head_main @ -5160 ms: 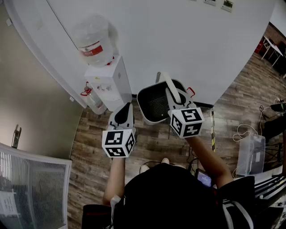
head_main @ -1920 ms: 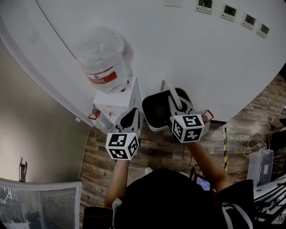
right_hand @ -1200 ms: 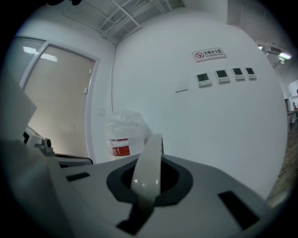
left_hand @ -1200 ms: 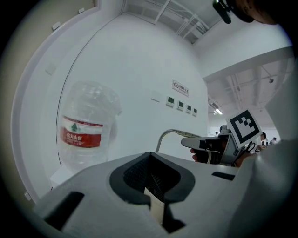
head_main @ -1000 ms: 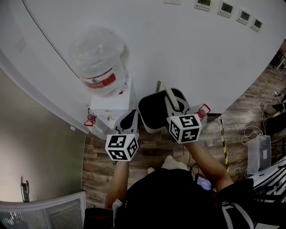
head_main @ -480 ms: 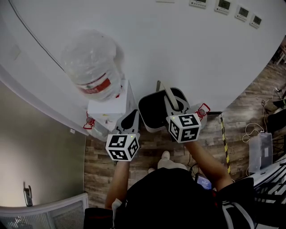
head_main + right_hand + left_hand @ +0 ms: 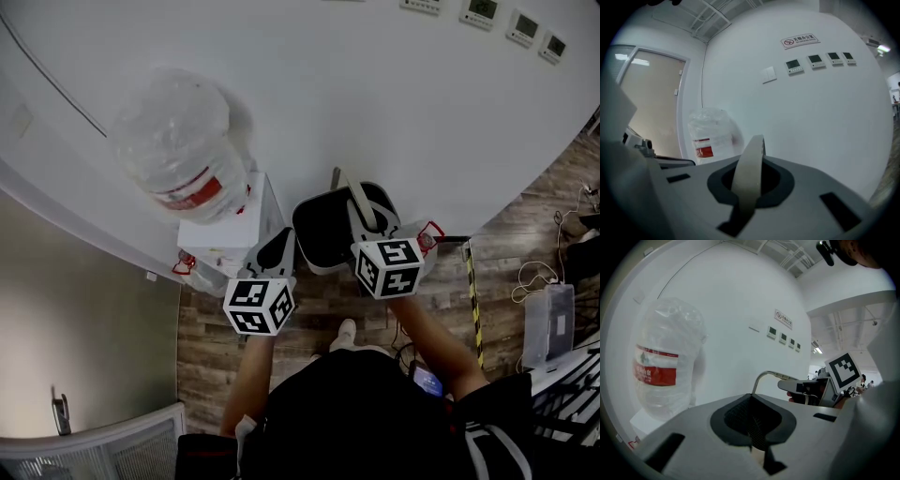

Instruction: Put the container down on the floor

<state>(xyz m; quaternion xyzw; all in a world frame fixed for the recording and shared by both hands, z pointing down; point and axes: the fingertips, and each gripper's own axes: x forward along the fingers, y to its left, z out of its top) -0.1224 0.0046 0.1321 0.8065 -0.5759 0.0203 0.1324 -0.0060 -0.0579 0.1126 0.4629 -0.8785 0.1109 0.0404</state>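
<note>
Grey black-lined plastic container still hangs by pale handle in clamped right gripper, nearer white water dispenser; left gripper closed, empty; wooden floor unreached.

Since the earliest picture, the container has been carried nearer to the wall and the water dispenser, and less floor is seen around it. The bottle is now seen larger and further left. A row of wall panels has been brought into view.
</note>
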